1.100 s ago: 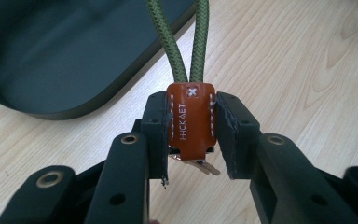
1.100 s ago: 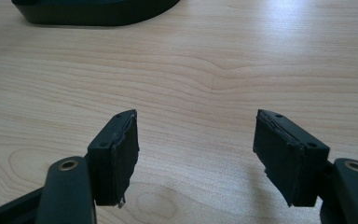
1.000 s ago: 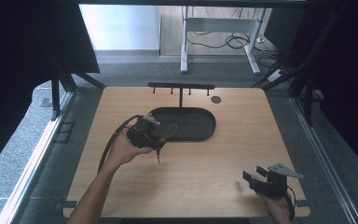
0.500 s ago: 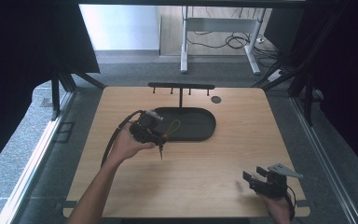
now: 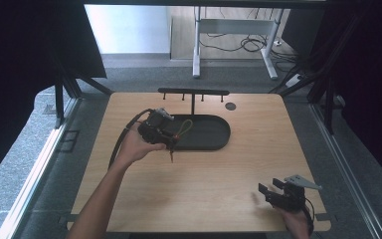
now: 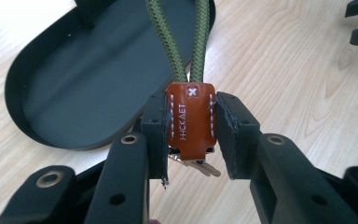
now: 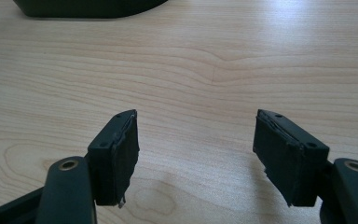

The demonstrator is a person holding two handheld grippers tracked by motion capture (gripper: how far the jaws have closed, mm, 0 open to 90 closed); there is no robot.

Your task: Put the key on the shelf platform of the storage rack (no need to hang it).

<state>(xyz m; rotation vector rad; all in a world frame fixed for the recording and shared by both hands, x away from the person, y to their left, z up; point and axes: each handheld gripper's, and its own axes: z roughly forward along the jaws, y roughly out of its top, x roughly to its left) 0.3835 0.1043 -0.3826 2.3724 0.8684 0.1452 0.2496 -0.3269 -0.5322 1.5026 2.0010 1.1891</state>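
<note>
My left gripper (image 5: 165, 135) is held above the near-left end of the black oval tray (image 5: 211, 135). It is shut on a keychain: the pads (image 6: 154, 135) press both sides of its brown leather tab (image 6: 191, 119). A green cord loop (image 6: 168, 42) runs up from the tab, and metal keys (image 6: 200, 167) hang below it. In the high view the cord loop (image 5: 184, 126) shows over the tray and a key (image 5: 170, 156) dangles under the gripper. My right gripper (image 5: 269, 192) rests open near the table's front right corner, with bare wood between its pads (image 7: 121, 154).
A black rack with several hooks (image 5: 194, 92) stands just behind the tray, whose floor (image 6: 74, 88) is bare. A small dark disc (image 5: 230, 106) is set in the tabletop at the back. The wooden table (image 5: 204, 184) has open room in the middle and front.
My left gripper with the keychain has drifted slightly away from the person, toward the tray. The right gripper has stayed in place.
</note>
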